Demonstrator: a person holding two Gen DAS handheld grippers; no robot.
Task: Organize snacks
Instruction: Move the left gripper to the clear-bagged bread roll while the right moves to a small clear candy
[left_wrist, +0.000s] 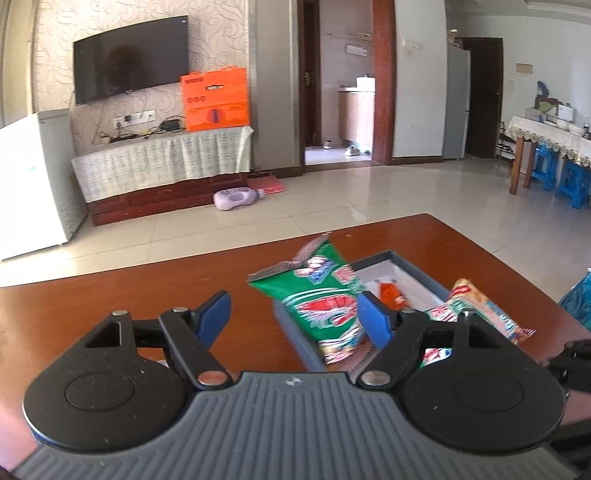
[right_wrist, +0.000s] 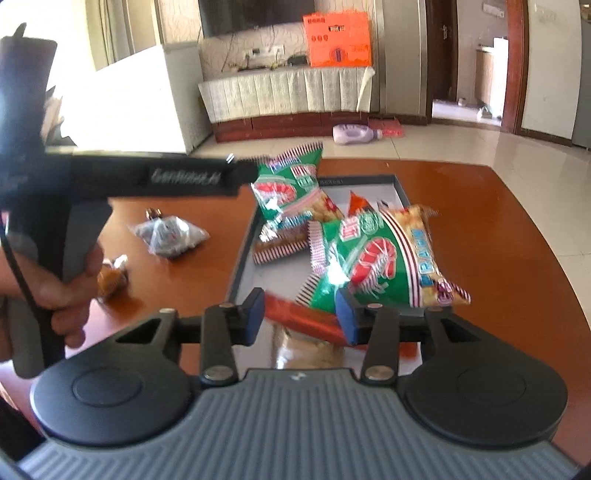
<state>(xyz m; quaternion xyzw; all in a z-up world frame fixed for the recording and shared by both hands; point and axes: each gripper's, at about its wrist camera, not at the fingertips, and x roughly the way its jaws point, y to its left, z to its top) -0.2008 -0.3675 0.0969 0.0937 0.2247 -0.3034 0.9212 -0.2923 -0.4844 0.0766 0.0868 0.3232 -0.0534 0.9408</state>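
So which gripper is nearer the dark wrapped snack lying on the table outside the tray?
Left. The left gripper reaches over the table above that dark snack; the right gripper sits over the tray.

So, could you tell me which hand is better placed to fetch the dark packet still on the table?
Left, probably: the left gripper is open, empty and on the dark packet's side of the tray.

Tray sits mid-surface w/ two prawn-cracker bags inside: far bag leans on the tray's far-left edge, near bag lies over the near-right part, a small sachet between and behind them. Left of tray, on the surface: a clear-wrapped pack, and nearer, a small wrapped snack. Floor beyond: a bottle on its side before the TV cabinet.
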